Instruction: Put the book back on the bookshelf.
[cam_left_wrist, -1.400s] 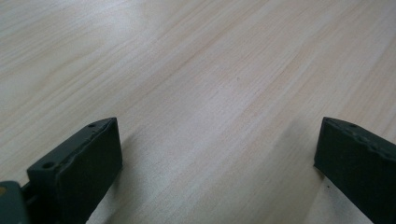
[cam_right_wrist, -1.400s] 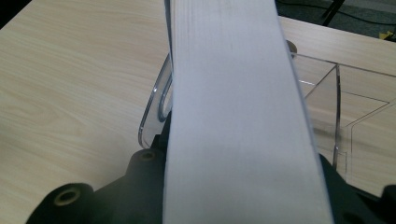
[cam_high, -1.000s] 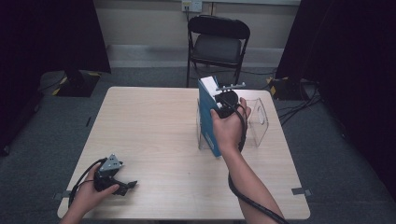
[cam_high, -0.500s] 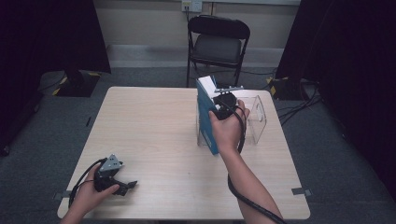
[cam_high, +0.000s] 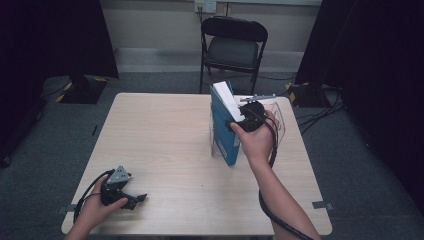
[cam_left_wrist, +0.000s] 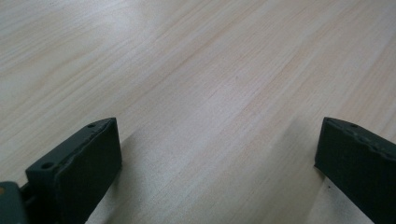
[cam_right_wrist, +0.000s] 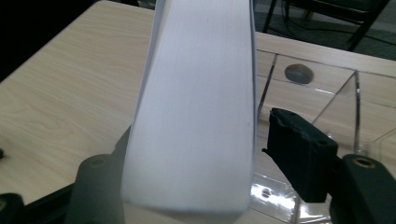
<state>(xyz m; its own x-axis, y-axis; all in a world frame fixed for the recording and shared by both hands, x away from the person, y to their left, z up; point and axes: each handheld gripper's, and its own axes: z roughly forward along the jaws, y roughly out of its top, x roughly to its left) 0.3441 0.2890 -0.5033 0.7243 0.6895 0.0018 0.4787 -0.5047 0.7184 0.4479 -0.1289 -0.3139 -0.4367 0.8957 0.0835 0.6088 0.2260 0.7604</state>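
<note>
Pale wood-grain table (cam_high: 165, 135), ringed by grey carpet, black drapes and a folding chair (cam_high: 233, 47), carries a clear acrylic holder (cam_high: 274, 116) where a blue book (cam_high: 223, 125) stands upright. Jaws of the right gripper (cam_high: 239, 122) have just been opening and straddle its page edge without pressing; judged best drawn straight back so nothing tips. Left gripper (cam_high: 131, 198) rests gaping, empty, near the front-left corner
</note>
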